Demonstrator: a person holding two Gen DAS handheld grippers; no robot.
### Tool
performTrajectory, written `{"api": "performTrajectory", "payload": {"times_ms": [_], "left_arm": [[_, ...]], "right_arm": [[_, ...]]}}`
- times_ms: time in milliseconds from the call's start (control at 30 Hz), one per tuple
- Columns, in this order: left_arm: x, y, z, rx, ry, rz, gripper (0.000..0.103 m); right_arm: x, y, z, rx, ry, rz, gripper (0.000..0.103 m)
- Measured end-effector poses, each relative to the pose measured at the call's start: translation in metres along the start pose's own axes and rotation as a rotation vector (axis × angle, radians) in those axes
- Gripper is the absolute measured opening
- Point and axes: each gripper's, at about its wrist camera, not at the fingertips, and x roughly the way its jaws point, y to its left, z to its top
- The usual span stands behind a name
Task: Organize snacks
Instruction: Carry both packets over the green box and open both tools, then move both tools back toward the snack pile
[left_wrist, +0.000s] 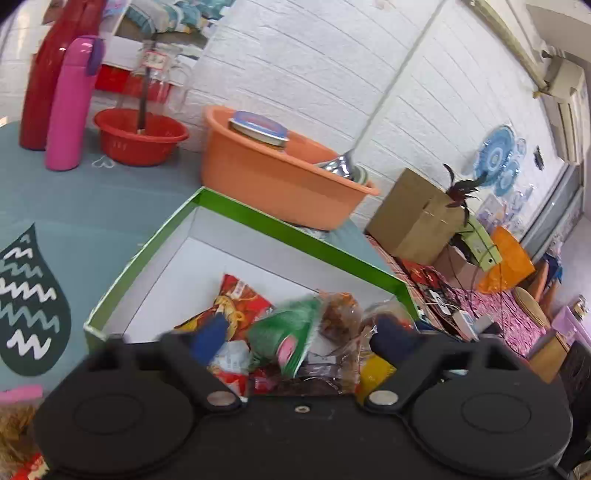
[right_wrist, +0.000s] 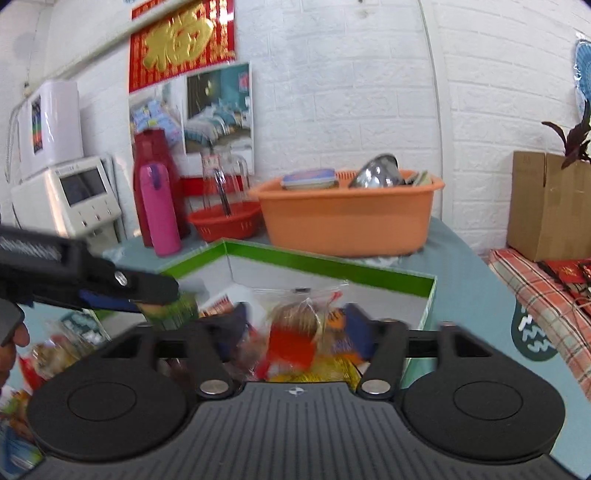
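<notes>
Snack packets (left_wrist: 295, 332) lie heaped in the green-rimmed box (left_wrist: 295, 236); left tongs (left_wrist: 301, 338) and right tongs (right_wrist: 295, 328) spread wide, pinching nothing.

Left gripper (left_wrist: 301, 338) matte black, blue fingertip pads, silver pivot rivets, right gripper (right_wrist: 293, 328) seemingly ribbed grey housing

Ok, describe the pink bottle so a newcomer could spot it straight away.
Start at the big orange tub by the white brick wall and look left past the red basket. The pink bottle stands upright in front of a taller dark red flask. It alone is bright pink, with a purple clasp.
</notes>
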Motion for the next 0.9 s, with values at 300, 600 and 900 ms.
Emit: {"api": "performTrajectory", "payload": {"times_ms": [300,600,900], "left_arm": [[-0.048,-0.016,-0.004,0.038,-0.028,-0.044,0.103],[-0.138,-0.014,-0.046,0.071,-0.049,0.005,0.103],[-0.166,0.008,-0.109,0.009,0.03,0.007,0.103]], "right_arm": [[-0.036,0.0,0.006,-0.005,-0.047,-0.022,0.103],[-0.106,0.029,-0.001,-0.028,-0.054,0.149,0.103],[-0.107,0.068,-0.047,-0.093,0.087,0.278,0.103]]}}
